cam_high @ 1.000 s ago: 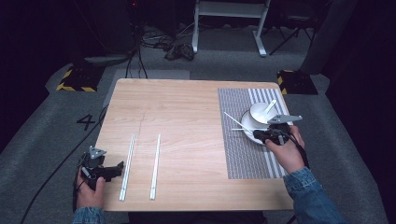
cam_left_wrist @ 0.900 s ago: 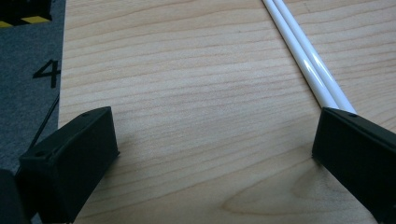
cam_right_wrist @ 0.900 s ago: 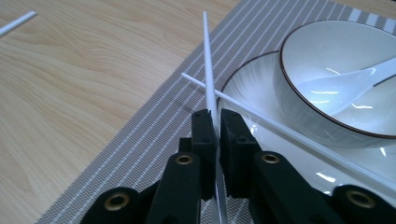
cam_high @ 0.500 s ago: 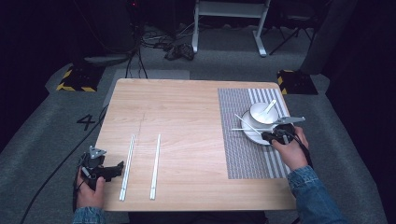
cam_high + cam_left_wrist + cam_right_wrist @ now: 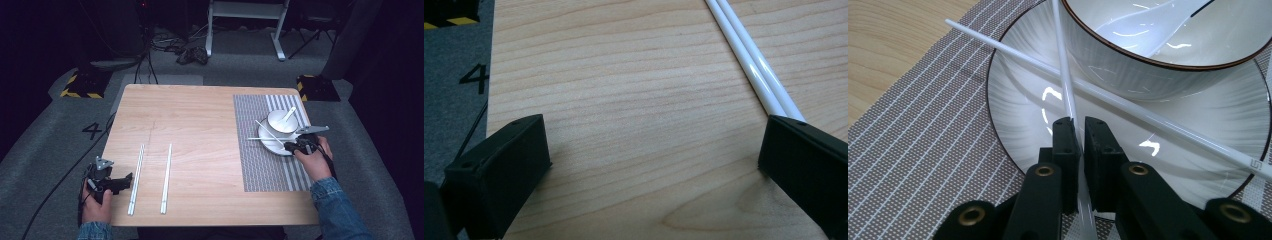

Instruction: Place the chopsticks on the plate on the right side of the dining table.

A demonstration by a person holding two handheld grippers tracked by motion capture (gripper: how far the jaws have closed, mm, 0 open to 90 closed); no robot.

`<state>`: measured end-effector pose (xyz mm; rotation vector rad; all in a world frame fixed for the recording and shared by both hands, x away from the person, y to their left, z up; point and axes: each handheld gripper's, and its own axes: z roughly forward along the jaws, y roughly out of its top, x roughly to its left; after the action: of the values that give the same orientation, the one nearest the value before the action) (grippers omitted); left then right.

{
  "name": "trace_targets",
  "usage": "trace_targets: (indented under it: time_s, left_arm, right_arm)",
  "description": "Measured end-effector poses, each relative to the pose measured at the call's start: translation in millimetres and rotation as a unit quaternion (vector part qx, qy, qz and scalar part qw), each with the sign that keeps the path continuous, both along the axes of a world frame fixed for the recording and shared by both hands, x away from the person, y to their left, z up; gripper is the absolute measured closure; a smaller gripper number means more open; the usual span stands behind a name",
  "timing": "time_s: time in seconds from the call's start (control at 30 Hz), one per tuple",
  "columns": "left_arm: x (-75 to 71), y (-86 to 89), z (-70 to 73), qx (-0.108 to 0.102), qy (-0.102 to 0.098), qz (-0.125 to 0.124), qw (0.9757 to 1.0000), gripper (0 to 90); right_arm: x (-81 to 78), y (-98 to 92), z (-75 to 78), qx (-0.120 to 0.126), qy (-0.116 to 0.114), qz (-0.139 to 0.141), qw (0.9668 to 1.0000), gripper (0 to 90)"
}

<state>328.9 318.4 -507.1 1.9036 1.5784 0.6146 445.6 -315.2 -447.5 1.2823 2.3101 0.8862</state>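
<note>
While the right gripper (image 5: 1077,131) sits over the near rim of the white plate (image 5: 1018,120), its two black jaws are pinched together on a white chopstick (image 5: 1064,80) that runs up between them and leans against the side of the white bowl (image 5: 1128,65); a second white chopstick (image 5: 1158,120) lies across the plate beneath the first, the two crossing just in front of the bowl; inside the bowl rests a white spoon (image 5: 1153,22), its handle angled up over the rim; the plate sits on a grey striped placemat (image 5: 913,145) at the right side of the wooden table (image 5: 200,130); seen from the high view, the right gripper (image 5: 298,145) is held at the plate's (image 5: 274,144) near right edge, with the crossed chopsticks pointing away to the left over the placemat (image 5: 260,170), and a denim sleeve (image 5: 340,210) covers the forearm behind it; at the near left corner of the table the left gripper (image 5: 120,181) rests low with its jaws spread wide and nothing between them; the left gripper view shows bare wood between those jaws and a pair of white chopsticks (image 5: 749,65) lying side by side, touching, running under the right-hand jaw; another white pair (image 5: 166,177) lies a little further right on the table, roughly parallel to the first pair (image 5: 136,179)
</note>
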Motion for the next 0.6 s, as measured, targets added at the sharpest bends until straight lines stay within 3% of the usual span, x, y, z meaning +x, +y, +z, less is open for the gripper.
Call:
trace_targets:
  time_s: [0.17, 0.27, 0.6]
  left_arm:
    - [0.0, 0.0, 0.0, 0.000, 0.000, 0.000, 1.0000, 0.0]
    - [0.0, 0.0, 0.0, 0.000, 0.000, 0.000, 1.0000, 0.0]
    - [0.0, 0.0, 0.0, 0.000, 0.000, 0.000, 1.0000, 0.0]
  right_arm:
    - [1.5, -3.2, -0.7, -0.008, -0.005, -0.005, 0.9999, 84.1]
    - [2.0, -5.8, -0.8, -0.014, -0.013, -0.010, 0.9998, 76.8]
    - [-0.9, -7.3, -3.5, -0.015, -0.018, -0.013, 0.9997, 68.5]
